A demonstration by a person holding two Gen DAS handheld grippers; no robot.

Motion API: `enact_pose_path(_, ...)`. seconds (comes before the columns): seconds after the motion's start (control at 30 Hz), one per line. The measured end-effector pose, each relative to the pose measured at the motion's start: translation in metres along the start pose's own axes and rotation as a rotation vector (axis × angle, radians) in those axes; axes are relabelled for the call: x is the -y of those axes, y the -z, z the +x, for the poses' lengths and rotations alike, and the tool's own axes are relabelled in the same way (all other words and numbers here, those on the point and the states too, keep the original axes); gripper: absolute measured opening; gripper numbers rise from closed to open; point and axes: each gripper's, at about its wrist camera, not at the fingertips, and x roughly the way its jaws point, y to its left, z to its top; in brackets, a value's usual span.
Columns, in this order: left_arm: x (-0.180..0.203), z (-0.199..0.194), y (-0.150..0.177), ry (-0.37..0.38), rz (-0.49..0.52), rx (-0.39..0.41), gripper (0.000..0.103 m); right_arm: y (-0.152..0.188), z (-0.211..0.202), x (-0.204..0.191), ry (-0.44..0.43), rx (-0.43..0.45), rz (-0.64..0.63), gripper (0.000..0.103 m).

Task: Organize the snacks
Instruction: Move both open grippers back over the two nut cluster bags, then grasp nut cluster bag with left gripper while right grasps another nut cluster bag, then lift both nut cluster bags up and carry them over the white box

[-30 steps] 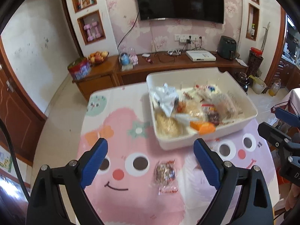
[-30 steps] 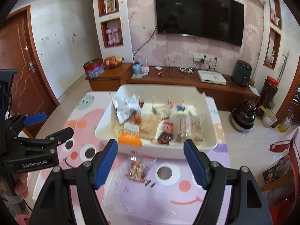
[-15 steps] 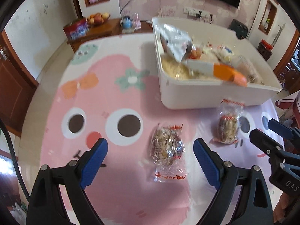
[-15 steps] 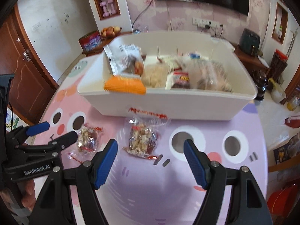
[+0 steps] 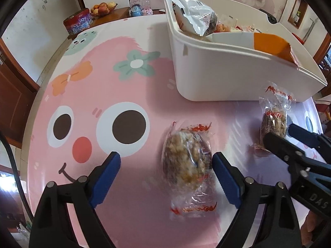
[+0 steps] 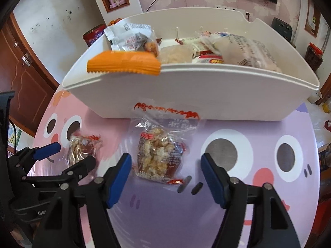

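Observation:
Two clear-wrapped nut snacks lie on the pink and purple cartoon mat in front of a white bin full of snack packets. My left gripper is open low over the mat, with one snack between its blue pads, close to the right pad. My right gripper is open around the near end of the other snack, which lies against the bin's front wall. Each gripper shows in the other's view: the right one and the left one.
An orange packet overhangs the bin's front rim beside a silver packet. The round table's edge curves on the left, with a wooden door beyond. A TV cabinet with a fruit bowl and a red tin stands behind.
Both grippers have dropped from high above the table and moved forward to the two snacks on the mat. Both stay open. The snacks and the bin have not moved.

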Motion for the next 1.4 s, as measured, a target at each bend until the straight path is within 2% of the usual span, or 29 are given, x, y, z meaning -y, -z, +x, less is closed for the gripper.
enact_pose_path(0.13, 0.001, 0.004, 0.002, 0.039, -0.005, 0.001, 0.073, 0.003, 0.007, -0.005, -0.02, 0.001, -0.009, 0.055)
enact_pose_path(0.17, 0.002, 0.003, 0.002, 0.037, 0.0, 0.009, 0.066, 0.003, 0.007, -0.007, -0.026, 0.006, -0.015, 0.049)
enact_pose_path(0.27, 0.008, -0.002, 0.005, 0.049, 0.021, 0.036, 0.04, 0.004, 0.007, -0.009, -0.025, 0.013, -0.018, 0.046)
enact_pose_path(0.37, 0.012, -0.003, 0.007, 0.043, 0.027, 0.051, 0.039, 0.007, 0.007, -0.012, -0.037, 0.019, -0.019, 0.041)
enact_pose_path(0.7, 0.01, -0.007, 0.018, 0.054, 0.002, 0.052, 0.038, 0.019, 0.001, -0.018, -0.033, 0.022, -0.029, 0.04)
enact_pose_path(0.9, 0.01, -0.023, 0.025, 0.054, 0.007, 0.082, 0.038, 0.028, -0.014, -0.014, -0.028, 0.036, -0.013, 0.04)
enact_pose_path(1.1, 0.018, -0.056, 0.03, 0.042, 0.047, 0.123, 0.038, 0.037, -0.059, -0.017, -0.018, 0.132, 0.034, 0.04)
enact_pose_path(1.27, 0.026, -0.093, 0.025, 0.013, 0.066, 0.187, 0.038, 0.038, -0.108, -0.031, -0.019, 0.262, 0.021, 0.04)
enact_pose_path(1.4, 0.029, -0.126, 0.013, 0.007, 0.044, 0.245, 0.038, 0.034, -0.146, -0.036, 0.009, 0.371, -0.011, 0.04)
